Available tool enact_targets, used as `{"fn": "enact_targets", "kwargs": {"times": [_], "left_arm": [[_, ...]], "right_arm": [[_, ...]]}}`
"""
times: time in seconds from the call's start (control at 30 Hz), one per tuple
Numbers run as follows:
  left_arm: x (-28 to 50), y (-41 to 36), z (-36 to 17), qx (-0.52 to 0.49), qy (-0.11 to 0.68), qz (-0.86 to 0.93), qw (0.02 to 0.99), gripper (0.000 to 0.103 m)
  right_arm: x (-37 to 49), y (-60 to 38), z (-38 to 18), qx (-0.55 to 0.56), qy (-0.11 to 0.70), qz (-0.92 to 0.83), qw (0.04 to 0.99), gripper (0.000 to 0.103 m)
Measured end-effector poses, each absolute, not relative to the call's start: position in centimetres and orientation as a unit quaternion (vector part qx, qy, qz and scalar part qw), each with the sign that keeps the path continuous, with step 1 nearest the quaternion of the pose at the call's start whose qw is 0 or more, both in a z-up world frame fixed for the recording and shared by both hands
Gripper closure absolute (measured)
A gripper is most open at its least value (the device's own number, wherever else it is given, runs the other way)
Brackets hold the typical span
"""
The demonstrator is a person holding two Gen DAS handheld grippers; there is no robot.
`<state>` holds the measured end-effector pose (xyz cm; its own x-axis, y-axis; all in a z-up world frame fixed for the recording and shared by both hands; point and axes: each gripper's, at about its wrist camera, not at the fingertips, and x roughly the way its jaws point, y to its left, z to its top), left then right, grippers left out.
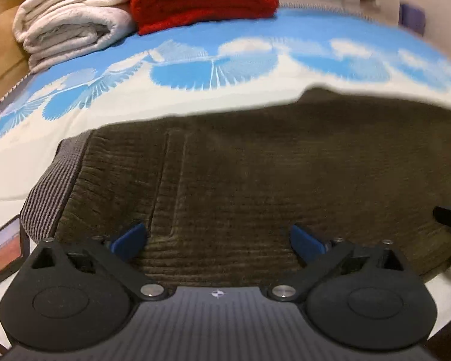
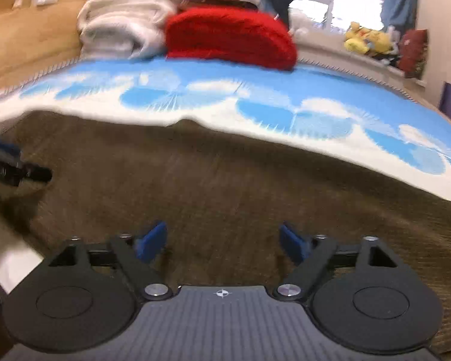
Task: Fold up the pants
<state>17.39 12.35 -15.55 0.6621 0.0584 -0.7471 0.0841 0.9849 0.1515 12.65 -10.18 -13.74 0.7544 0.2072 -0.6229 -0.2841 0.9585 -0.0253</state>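
Observation:
Brown corduroy pants [image 1: 255, 174] lie flat on the blue-and-white bedspread [image 1: 195, 69], with a grey ribbed waistband [image 1: 48, 192] at the left. My left gripper [image 1: 218, 240] is open just above the near part of the pants, close to the waistband, its blue pads [image 1: 129, 239] spread apart and empty. My right gripper [image 2: 224, 240] is open over the pants [image 2: 225, 186] further right, its pads [image 2: 151, 240] spread and empty. Each gripper shows at the edge of the other's view: the right one [image 1: 449, 216] and the left one [image 2: 12, 165].
Folded white blankets [image 1: 72, 21] and a folded red blanket [image 1: 201, 0] sit at the far side of the bed. A wooden headboard [image 2: 30, 30] is at the left. A windowsill with yellow plush toys [image 2: 366, 40] is at the right. A tablet [image 1: 3, 246] lies at the left edge.

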Motion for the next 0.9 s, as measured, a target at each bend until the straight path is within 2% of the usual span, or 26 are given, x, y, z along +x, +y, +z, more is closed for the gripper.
{"fn": "enact_targets", "kwargs": {"times": [0.07,0.2,0.3,0.47,0.7,0.9], "left_arm": [[17.1,11.9,-15.3,0.098,0.403,-0.008,0.91,0.0],[17.1,11.6,-15.2,0.079,0.398,-0.027,0.914,0.0],[17.2,10.3,-16.0,0.128,0.394,-0.012,0.91,0.0],[17.3,10.5,-14.3,0.068,0.401,-0.029,0.913,0.0],[15.9,9.5,-12.0,-0.023,0.363,-0.024,0.931,0.0],[15.4,8.1,-11.5,-0.045,0.371,-0.019,0.928,0.0]], "right_arm": [[13.0,-9.6,-14.8,-0.08,0.344,0.131,0.926,0.018],[12.6,-10.0,-13.5,-0.07,0.313,0.128,0.938,0.018],[13.5,-10.4,-14.7,-0.073,0.355,0.111,0.925,0.018],[14.2,-12.8,-13.1,-0.011,0.349,0.095,0.932,0.016],[14.4,-25.3,-6.9,0.107,0.263,-0.056,0.957,0.014],[11.3,-40.3,-7.7,0.28,0.246,-0.227,0.9,0.014]]}}
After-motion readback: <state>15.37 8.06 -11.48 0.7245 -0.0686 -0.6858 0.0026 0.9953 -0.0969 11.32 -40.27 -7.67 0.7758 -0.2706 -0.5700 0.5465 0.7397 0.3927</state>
